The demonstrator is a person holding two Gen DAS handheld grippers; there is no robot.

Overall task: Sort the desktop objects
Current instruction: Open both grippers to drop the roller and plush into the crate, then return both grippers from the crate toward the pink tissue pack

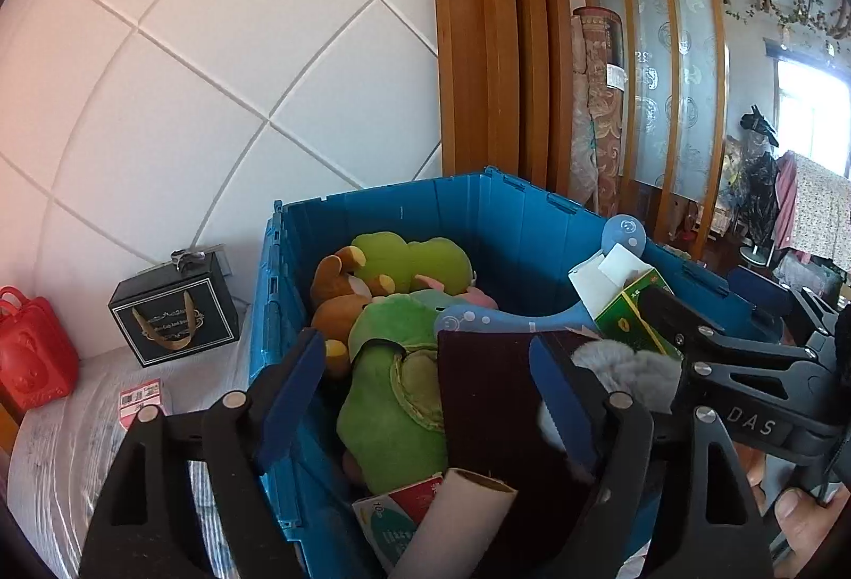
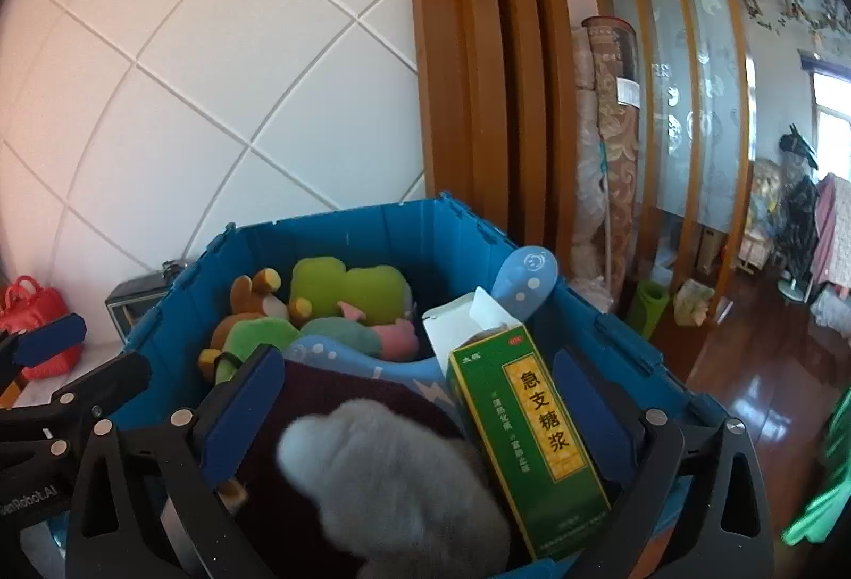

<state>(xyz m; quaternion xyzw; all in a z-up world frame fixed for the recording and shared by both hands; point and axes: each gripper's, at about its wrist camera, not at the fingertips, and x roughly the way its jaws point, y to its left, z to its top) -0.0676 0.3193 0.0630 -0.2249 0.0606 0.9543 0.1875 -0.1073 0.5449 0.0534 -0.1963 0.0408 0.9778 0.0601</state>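
A blue crate (image 1: 532,228) (image 2: 372,233) holds green plush toys (image 1: 388,419) (image 2: 345,286), a brown bear (image 1: 340,281), a blue smiley-faced paddle (image 2: 526,281), a dark maroon cloth (image 1: 489,408) (image 2: 330,398), a grey fluffy item (image 2: 399,472) (image 1: 622,366) and a green medicine box (image 2: 537,435) (image 1: 633,318). My left gripper (image 1: 425,398) hangs open over the crate's near left side, above the plush and maroon cloth. My right gripper (image 2: 417,419) is wide open over the fluffy item and green box, which lie in the crate. Neither presses on anything.
A cardboard tube (image 1: 462,510) and a red-and-white packet (image 1: 399,515) lie at the crate's near edge. Left of the crate stand a black gift box (image 1: 175,313) and a red bag (image 1: 32,361). Behind it are a tiled wall, a wooden partition (image 1: 489,47) and rolled carpets (image 2: 611,126).
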